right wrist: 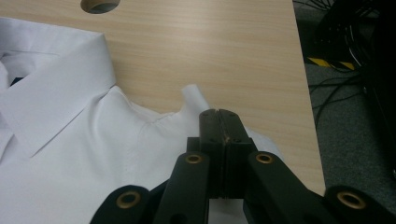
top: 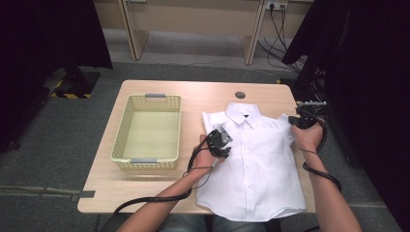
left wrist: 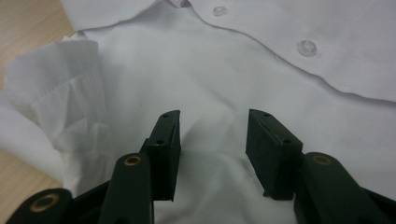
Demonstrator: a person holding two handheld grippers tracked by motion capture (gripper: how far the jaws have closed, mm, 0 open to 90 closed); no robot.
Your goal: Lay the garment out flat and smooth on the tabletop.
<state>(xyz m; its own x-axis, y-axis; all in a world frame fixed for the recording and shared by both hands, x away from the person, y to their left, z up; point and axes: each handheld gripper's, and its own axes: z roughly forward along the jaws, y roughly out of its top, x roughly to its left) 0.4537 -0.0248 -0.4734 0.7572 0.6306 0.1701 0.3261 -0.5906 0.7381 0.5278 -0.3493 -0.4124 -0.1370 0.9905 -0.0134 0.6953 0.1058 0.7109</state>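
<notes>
A white buttoned shirt (top: 256, 164) lies face up on the wooden table (top: 203, 94), collar toward the far edge. My left gripper (top: 224, 151) sits low over the shirt's left chest, close to its folded sleeve (left wrist: 56, 93). In the left gripper view its jaws stand apart (left wrist: 213, 115), with loose cloth (left wrist: 215, 84) below them and nothing pinched. My right gripper (top: 295, 121) is at the shirt's right shoulder. In the right gripper view its jaws are pressed together (right wrist: 218, 112) on the sleeve, and a tip of white fabric (right wrist: 192, 95) sticks out past them.
A pale yellow plastic basket (top: 147, 99) stands empty on the table's left half. A round cable hole (top: 240, 94) sits near the far edge. Dark curtains and floor cables (right wrist: 341, 84) lie beyond the right table edge, close to my right hand.
</notes>
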